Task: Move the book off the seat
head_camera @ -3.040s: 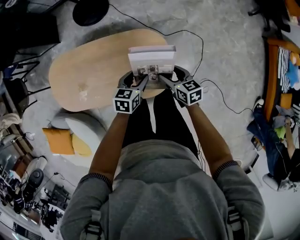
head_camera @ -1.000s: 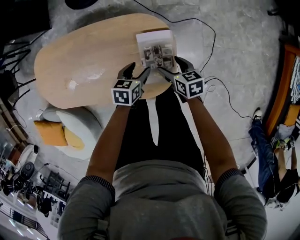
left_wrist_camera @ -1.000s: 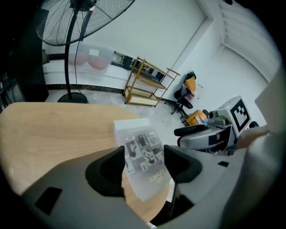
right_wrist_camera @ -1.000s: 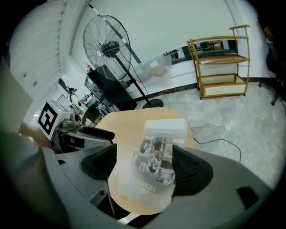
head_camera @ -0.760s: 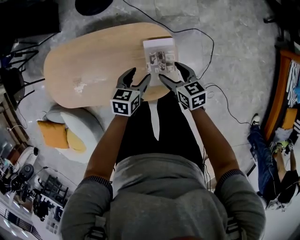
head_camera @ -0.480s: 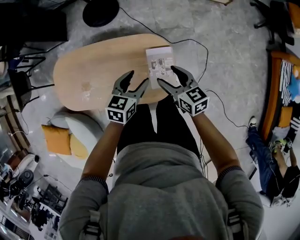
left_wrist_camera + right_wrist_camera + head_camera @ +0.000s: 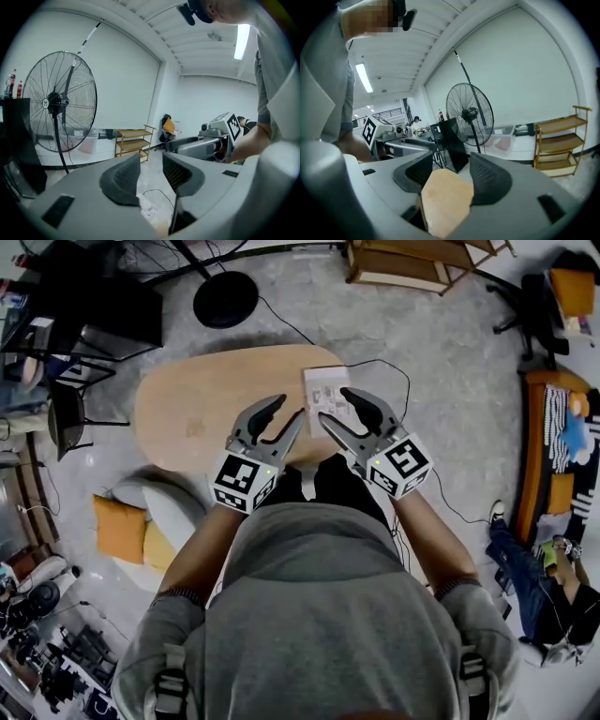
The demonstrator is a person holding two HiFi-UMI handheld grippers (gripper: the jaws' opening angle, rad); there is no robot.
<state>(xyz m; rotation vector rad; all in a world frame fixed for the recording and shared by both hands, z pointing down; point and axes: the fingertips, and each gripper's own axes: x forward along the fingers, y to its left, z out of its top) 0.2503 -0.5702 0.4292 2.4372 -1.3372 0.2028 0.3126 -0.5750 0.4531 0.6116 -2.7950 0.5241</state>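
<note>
The book [image 7: 324, 392], white with small pictures on its cover, lies flat on the right end of the oval wooden table [image 7: 206, 409]. Both grippers are raised above the table's near edge, apart from the book. My left gripper [image 7: 284, 412] has its jaws closing with nothing between them; through their gap in the left gripper view [image 7: 150, 164] the book [image 7: 149, 211] shows far below. My right gripper [image 7: 335, 406] is also closing on nothing; only the tabletop [image 7: 445, 197] shows between its jaws [image 7: 450, 166].
A white seat [image 7: 164, 507] with orange cushions [image 7: 120, 526] stands left of the person's legs. A cable [image 7: 394, 367] runs round the table's right end. A standing fan [image 7: 58, 101] and a wooden shelf [image 7: 133, 140] stand beyond the table.
Three seconds ago both grippers held the book over the table; by a second ago it lay there. Since then both grippers have drawn back and risen, their jaws narrowing.
</note>
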